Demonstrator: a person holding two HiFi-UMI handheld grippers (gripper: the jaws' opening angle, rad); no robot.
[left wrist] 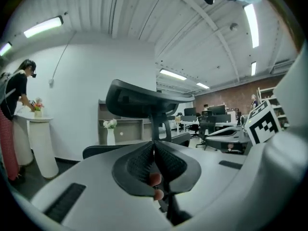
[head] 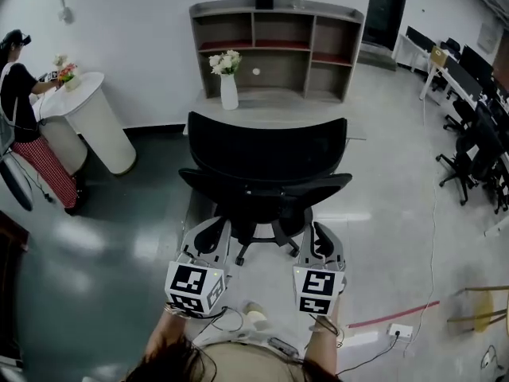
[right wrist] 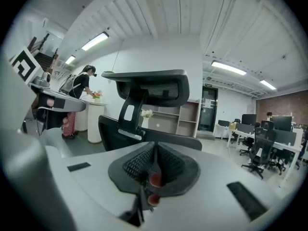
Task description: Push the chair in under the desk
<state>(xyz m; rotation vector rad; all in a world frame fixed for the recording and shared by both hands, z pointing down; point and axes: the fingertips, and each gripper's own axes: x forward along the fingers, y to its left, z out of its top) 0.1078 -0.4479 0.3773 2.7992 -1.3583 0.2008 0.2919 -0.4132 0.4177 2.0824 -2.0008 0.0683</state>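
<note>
Jaws: both pairs are closed pad to pad with nothing between them, as each gripper's own view shows. The left gripper and right gripper are held side by side, pointing roughly level at the back of the chair. Neither can be seen touching it.

Chair: black office chair, backrest toward the person, seat toward the bench. In the head view the top edge of the backrest overlaps the bench's near edge. How far the seat reaches under the top cannot be told. The wheeled base stands on the floor, between the two grippers in that view.

Bench: grey top against the white wall, carrying a shelf unit at its rear and a white vase of flowers left of centre, back from the near edge.

Open room:
- Left of the chair: dark glossy floor, open out to a white round stand near the wall, where a person stands.
- Right of the chair: pale floor, open as far as a group of other office chairs well apart at the right edge.
- Near right: a red strip on the floor and a power strip just beside it.
</note>
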